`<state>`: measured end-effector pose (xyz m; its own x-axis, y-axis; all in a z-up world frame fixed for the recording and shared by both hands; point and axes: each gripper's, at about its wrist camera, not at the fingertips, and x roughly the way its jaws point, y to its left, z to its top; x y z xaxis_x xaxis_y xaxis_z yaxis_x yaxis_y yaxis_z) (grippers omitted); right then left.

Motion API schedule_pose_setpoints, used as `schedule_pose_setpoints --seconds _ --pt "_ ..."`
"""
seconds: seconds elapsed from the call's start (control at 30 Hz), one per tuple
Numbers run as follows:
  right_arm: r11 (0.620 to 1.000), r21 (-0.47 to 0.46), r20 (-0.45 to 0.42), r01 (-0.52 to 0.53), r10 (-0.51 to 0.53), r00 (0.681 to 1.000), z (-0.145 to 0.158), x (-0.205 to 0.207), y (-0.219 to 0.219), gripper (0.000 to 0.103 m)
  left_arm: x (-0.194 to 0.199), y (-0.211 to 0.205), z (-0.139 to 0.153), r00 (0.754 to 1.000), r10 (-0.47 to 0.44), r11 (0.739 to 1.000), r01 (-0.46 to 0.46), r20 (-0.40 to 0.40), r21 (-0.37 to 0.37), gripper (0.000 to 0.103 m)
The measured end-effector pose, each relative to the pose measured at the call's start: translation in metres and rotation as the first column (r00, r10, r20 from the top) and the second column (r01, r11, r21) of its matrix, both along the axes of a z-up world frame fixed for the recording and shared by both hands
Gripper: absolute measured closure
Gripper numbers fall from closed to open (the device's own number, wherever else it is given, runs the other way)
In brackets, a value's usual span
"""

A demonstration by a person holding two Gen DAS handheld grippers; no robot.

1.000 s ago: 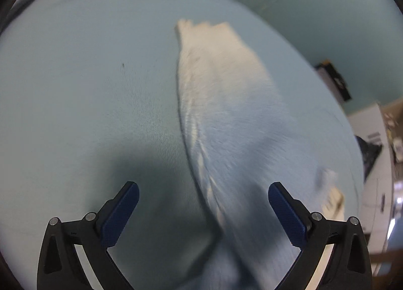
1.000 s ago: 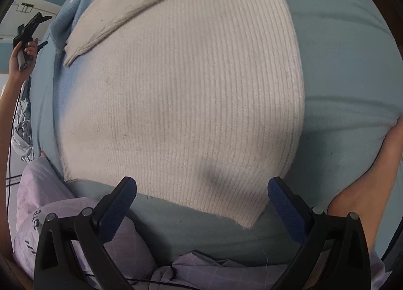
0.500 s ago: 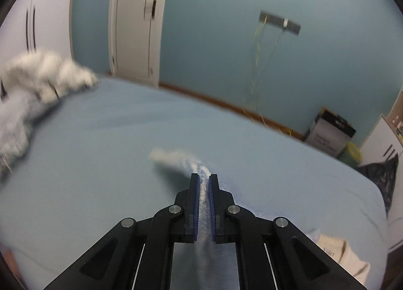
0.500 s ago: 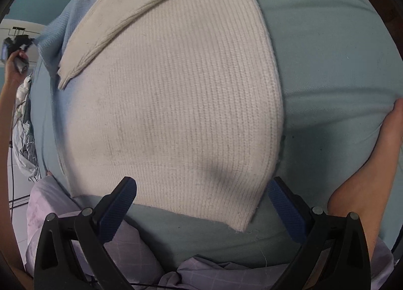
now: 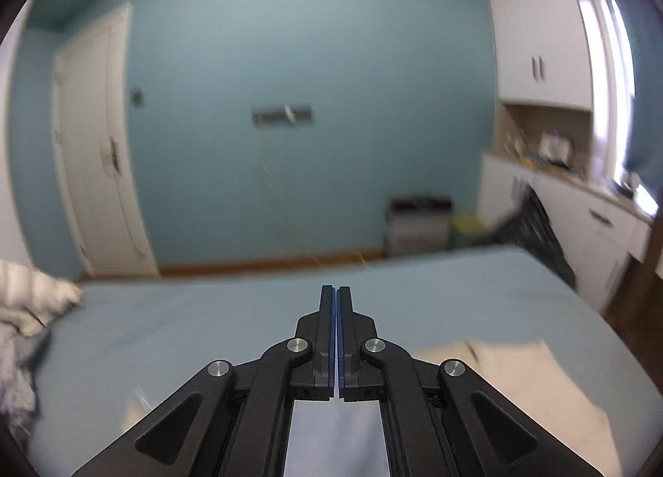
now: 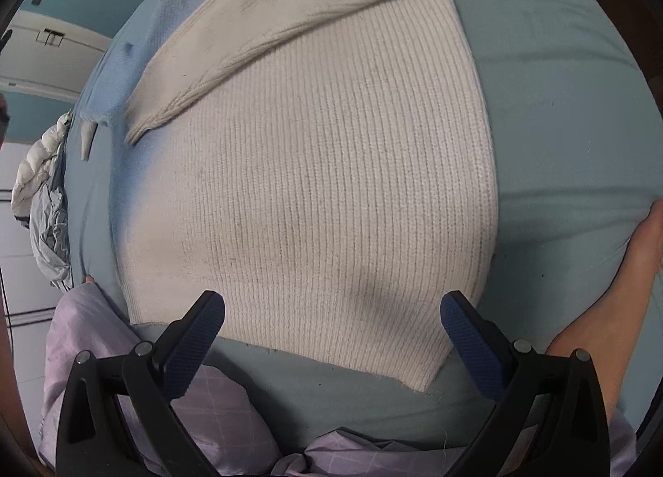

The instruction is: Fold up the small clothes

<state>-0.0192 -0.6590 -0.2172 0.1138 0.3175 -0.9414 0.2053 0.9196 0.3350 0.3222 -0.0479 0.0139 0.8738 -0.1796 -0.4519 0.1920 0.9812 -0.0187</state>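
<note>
Our left hand-held gripper [image 5: 335, 290] is pressed together above the bed [image 5: 207, 319]; our right hand-held gripper [image 6: 331, 311] gapes over the cream sweater [image 6: 323, 170].

Bed [image 6: 559, 112], pale blue-green sheet, smooth with few creases. Cream ribbed knit sweater [image 6: 323, 187] flat on sheet directly ahead of right gripper [image 6: 331, 328], hem nearest its fingers, one sleeve folded diagonally across top. Light blue patch along sweater's far-left edge. Crumpled white and grey clothes pile [image 6: 41, 195] at bed edge, far left of that gripper. Bare foot [image 6: 613, 299] on sheet, right of it.
</note>
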Motion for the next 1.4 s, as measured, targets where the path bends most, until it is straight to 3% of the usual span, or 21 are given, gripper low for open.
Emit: schedule_pose_setpoints --seconds 0.07,0.1,0.2,0.33,0.47,0.5,0.53,0.57,0.6,0.63,0.8,0.87,0.97,1.03,1.1,1.13,1.17,1.2,1.23,1.3,1.4 --pt "1.0 0.016 -0.011 0.013 -0.013 1.0 -0.001 0.0 -0.001 0.001 0.011 0.014 -0.039 0.984 -0.023 0.997 0.01 -0.176 -0.077 0.103" --pt "1.0 0.022 -0.012 0.017 -0.016 1.0 -0.001 -0.001 -0.002 0.001 0.021 0.029 -0.064 0.959 -0.023 0.993 -0.011 -0.281 -0.118 0.103" --pt "1.0 0.015 -0.01 0.011 -0.011 1.0 0.0 -0.003 0.0 0.001 0.032 0.091 -0.121 0.887 0.027 0.96 -0.152 -0.46 -0.236 0.103" --pt "1.0 0.014 -0.044 0.003 -0.002 0.999 -0.009 -0.002 0.001 0.001 0.014 0.165 -0.174 0.828 0.159 0.919 -0.323 -0.538 -0.226 0.103" --pt "1.0 -0.002 -0.065 -0.007 0.007 0.998 -0.015 0.004 0.01 0.001 0.013 0.226 -0.202 0.748 0.257 0.838 -0.488 -0.611 -0.245 0.1" --pt "1.0 -0.005 -0.067 -0.012 0.011 0.998 -0.015 0.005 0.014 0.001 0.017 0.244 -0.208 0.732 0.255 0.815 -0.515 -0.632 -0.267 0.096" --pt "1.0 -0.012 -0.074 -0.025 0.024 0.997 -0.017 0.006 0.018 0.001 0.018 0.249 -0.215 0.721 0.252 0.797 -0.533 -0.645 -0.284 0.078" --pt "0.999 -0.016 -0.079 -0.034 0.033 0.996 -0.018 0.006 0.021 0.001 0.021 0.262 -0.217 0.71 0.253 0.77 -0.559 -0.657 -0.307 0.036" --pt "0.999 -0.02 -0.083 -0.043 0.041 0.996 -0.019 0.006 0.022 0.001 0.023 0.275 -0.221 0.7 0.268 0.743 -0.588 -0.662 -0.32 0.013" --pt "0.998 -0.027 -0.087 -0.054 0.051 0.995 -0.021 0.006 0.026 0.001 0.02 0.288 -0.221 0.693 0.308 0.704 -0.627 -0.652 -0.334 0.0" --pt "0.997 -0.044 -0.11 -0.071 0.066 0.992 -0.027 0.007 0.033 0.001 0.026 0.325 -0.231 0.662 0.354 0.53 -0.724 -0.66 -0.442 0.0" --pt "0.997 -0.049 -0.126 -0.063 0.056 0.99 -0.031 0.005 0.031 0.001 0.036 0.33 -0.242 0.647 0.349 0.484 -0.744 -0.678 -0.461 0.0" --pt "0.998 -0.054 -0.15 -0.041 0.033 0.988 -0.037 0.001 0.023 0.001 0.049 0.334 -0.248 0.655 0.34 0.447 -0.744 -0.675 -0.497 0.001" --pt "0.998 -0.057 -0.162 -0.026 0.016 0.987 -0.038 -0.001 0.019 0.001 0.062 0.32 -0.255 0.678 0.317 0.441 -0.724 -0.663 -0.53 0.002" --pt "0.998 -0.063 -0.16 0.002 -0.012 0.987 -0.036 0.0 0.012 0.001 0.073 0.3 -0.263 0.684 0.299 0.468 -0.713 -0.665 -0.523 0.023" --pt "0.998 -0.061 -0.154 0.016 -0.025 0.988 -0.034 0.001 0.011 0.001 0.079 0.29 -0.266 0.667 0.294 0.506 -0.716 -0.685 -0.48 0.064" --pt "0.998 -0.059 -0.148 0.024 -0.033 0.988 -0.033 0.002 0.009 0.001 0.085 0.279 -0.268 0.633 0.307 0.563 -0.723 -0.711 -0.4 0.094" --pt "0.998 -0.056 -0.143 0.03 -0.038 0.989 -0.032 0.003 0.006 0.001 0.086 0.27 -0.266 0.608 0.343 0.607 -0.725 -0.716 -0.325 0.094" --pt "0.998 -0.053 -0.14 0.034 -0.041 0.989 -0.031 0.004 0.005 0.001 0.083 0.262 -0.256 0.609 0.409 0.647 -0.719 -0.679 -0.254 0.094" --pt "0.998 -0.048 -0.139 0.033 -0.04 0.99 -0.032 0.004 0.005 0.001 0.076 0.257 -0.23 0.663 0.45 0.69 -0.683 -0.598 -0.237 0.095" --pt "0.999 -0.049 -0.133 0.017 -0.023 0.991 -0.03 0.001 0.006 0.001 0.064 0.252 -0.176 0.72 0.459 0.711 -0.649 -0.52 -0.27 0.096"
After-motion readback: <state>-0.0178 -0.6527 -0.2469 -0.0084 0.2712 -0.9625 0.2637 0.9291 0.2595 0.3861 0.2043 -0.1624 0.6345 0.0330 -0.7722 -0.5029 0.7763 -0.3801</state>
